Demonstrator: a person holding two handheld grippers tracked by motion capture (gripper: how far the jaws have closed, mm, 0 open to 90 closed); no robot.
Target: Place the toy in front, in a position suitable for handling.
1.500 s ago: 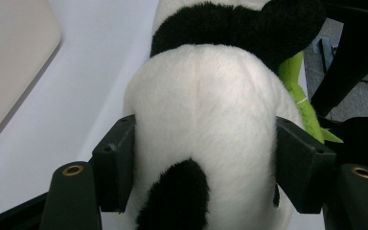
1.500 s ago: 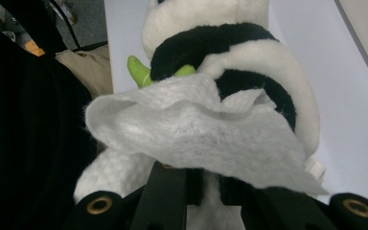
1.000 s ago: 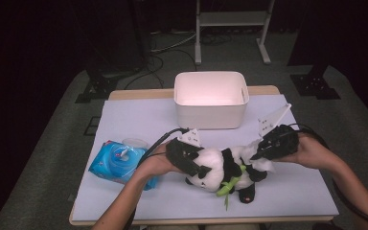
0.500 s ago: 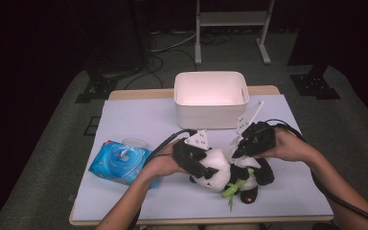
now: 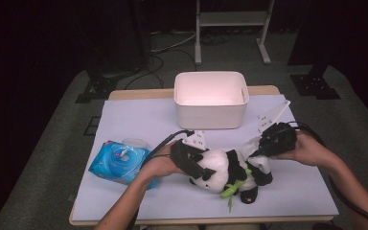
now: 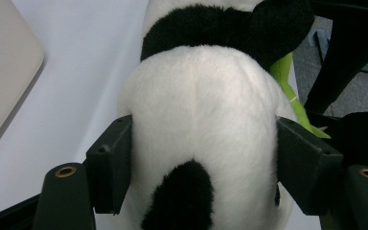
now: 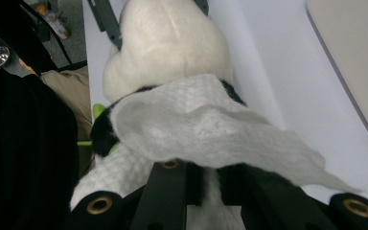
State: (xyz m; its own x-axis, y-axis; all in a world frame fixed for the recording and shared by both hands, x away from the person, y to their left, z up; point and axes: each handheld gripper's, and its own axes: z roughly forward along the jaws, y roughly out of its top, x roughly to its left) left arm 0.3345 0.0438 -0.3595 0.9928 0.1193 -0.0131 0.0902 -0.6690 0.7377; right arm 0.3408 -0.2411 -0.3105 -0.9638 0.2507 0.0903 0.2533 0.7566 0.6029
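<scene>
We hold the plush panda [image 5: 230, 170] near the counter's [image 5: 139, 117] front edge, the left gripper [image 5: 191, 160] clamped on its white head. The right gripper [image 5: 263, 146] pinches a wet wipe [image 7: 206, 129] in clenched jaws. We wipe with short, light strokes — keeping the head grip firm — so the toy stays put.

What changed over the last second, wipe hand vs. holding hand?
The right gripper, shut on a white wet wipe, swung in over the black-and-white plush panda's middle, then pulled back to its rear end at the right. The left gripper kept clamping the panda's head, though its jaws have just been opening slightly. Panda, blue wipes pack and white plastic bin stayed put.
</scene>
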